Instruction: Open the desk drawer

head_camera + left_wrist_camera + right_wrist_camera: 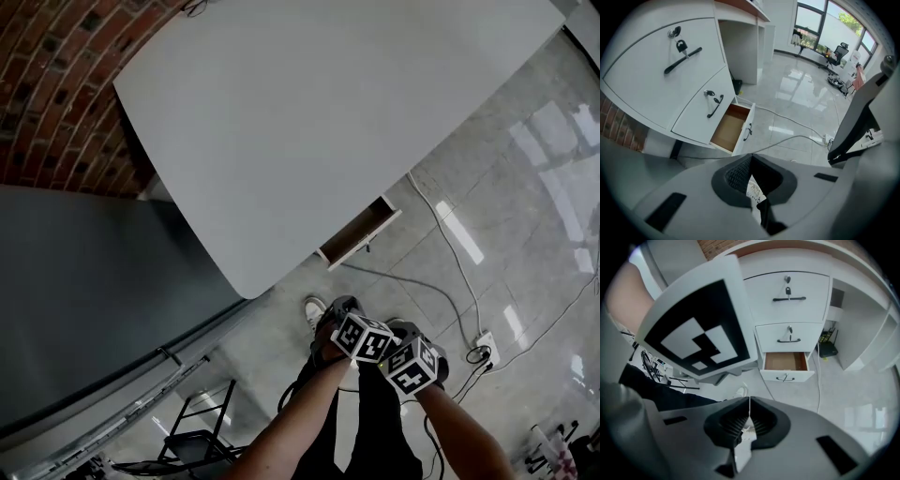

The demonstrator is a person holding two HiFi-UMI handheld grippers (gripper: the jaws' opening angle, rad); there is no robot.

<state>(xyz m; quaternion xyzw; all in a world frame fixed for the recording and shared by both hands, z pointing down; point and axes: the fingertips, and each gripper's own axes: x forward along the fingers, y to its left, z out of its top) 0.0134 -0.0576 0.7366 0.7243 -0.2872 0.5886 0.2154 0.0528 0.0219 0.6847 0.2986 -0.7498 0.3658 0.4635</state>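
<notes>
The white desk (309,112) fills the top of the head view, and its bottom drawer (359,234) stands pulled out below the desk's edge. The left gripper view shows this open drawer (732,130), with a brown inside, under two closed drawers (679,61). In the right gripper view the open drawer (786,363) is straight ahead. My left gripper (751,161) is shut on nothing, held well above the floor and away from the drawer. My right gripper (749,409) is also shut and empty. Both marker cubes (364,337) sit side by side in front of the person's legs.
A white cable (450,253) runs across the grey tiled floor to a power strip (484,348). A brick wall (47,84) and a grey panel (84,281) lie to the left, with a black folding rack (192,427) below. An office chair (841,49) stands by the far windows.
</notes>
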